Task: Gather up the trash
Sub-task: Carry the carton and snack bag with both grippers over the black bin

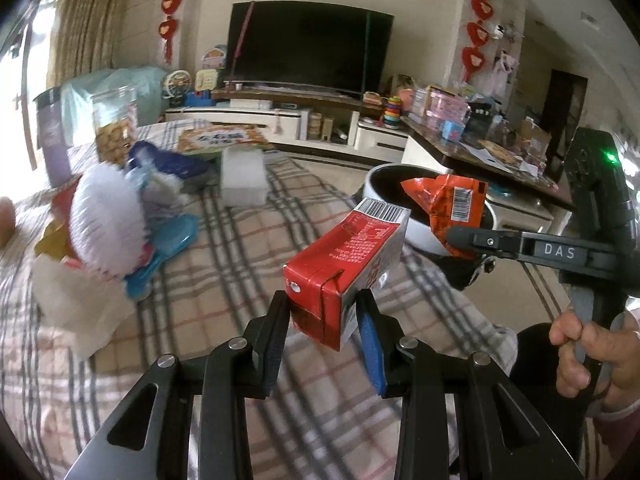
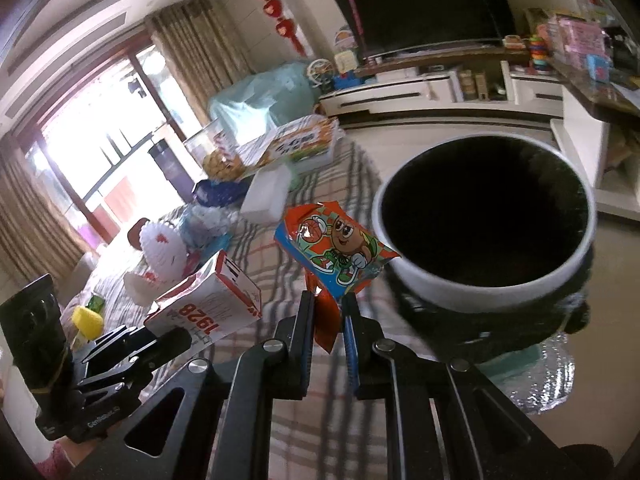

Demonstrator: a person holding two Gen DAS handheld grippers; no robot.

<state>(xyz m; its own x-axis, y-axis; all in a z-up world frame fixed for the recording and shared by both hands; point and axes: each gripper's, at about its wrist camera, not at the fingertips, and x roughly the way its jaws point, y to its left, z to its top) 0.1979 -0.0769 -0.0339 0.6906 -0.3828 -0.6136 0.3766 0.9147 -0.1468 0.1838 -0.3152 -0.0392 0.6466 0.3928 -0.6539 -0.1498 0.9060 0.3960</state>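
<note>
Plaid-covered table (image 1: 224, 264) fills the lower left and centre of the left wrist view, with clutter along its far and left side: white bristle brush (image 1: 106, 224), white foam block (image 1: 243, 176), cookie jar (image 1: 114, 124).

Trash bin (image 2: 484, 216), white rim and dark inside, sits right of centre in the right wrist view, mouth open and unobstructed, just off the table edge. In the left wrist view it shows centre right, partly behind the wrapper.

Red milk carton (image 1: 348, 256), centre of the left view, is pinched at its near end by the left gripper (image 1: 324, 320), both pads on the carton sides, far end sticking up toward the bin.

Snack wrapper (image 2: 336, 244), orange with a cartoon print, sits centre frame in the right view; the right gripper (image 2: 328, 320) is pressed together on its lower edge. The wrapper hangs at the bin's near rim, not yet over the opening.

Step in hand, as I judge it: carry both pieces over the bin and drop them. To do it well:
- get the wrapper fully past the rim before letting go; it is light and could catch on the rim or flutter out
- bring the carton over the opening too, keeping the two grippers from colliding
- tilt the carton's far end down so it falls in, not across the rim
</note>
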